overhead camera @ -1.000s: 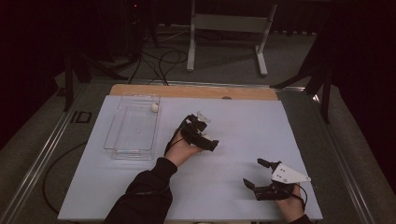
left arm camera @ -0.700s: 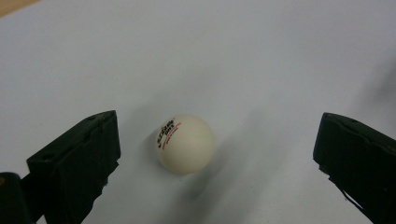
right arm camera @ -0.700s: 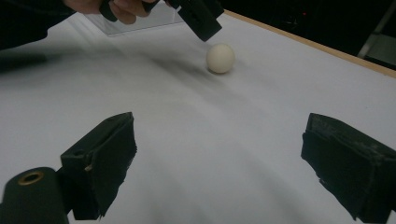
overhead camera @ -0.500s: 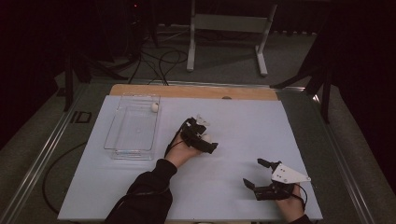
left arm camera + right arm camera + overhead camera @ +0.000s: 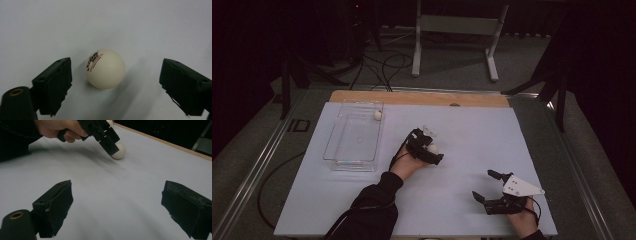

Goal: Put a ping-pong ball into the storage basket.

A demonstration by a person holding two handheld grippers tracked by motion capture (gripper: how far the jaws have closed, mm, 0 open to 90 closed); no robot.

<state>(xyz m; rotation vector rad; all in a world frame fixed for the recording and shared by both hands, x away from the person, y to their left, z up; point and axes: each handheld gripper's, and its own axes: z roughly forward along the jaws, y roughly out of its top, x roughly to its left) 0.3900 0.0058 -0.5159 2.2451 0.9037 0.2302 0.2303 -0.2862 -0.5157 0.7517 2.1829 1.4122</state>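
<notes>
Overhead, the left gripper [image 5: 430, 149] hangs over a white ball [image 5: 433, 148] near the middle of the white table [image 5: 462, 200], a clear tray [image 5: 353, 136] holding a second ball [image 5: 377, 115] off to its left; the right gripper [image 5: 488, 188] rests apart, jaws spread and empty.

Along the left gripper's own view, the ball [image 5: 105, 68] sits between the jaws, which have just been closing yet touch nothing, the ball nearer one pad.

From the right gripper's view, the ball [image 5: 119, 151] rests on the table. An uneven squeeze could nudge it rolling away.
</notes>
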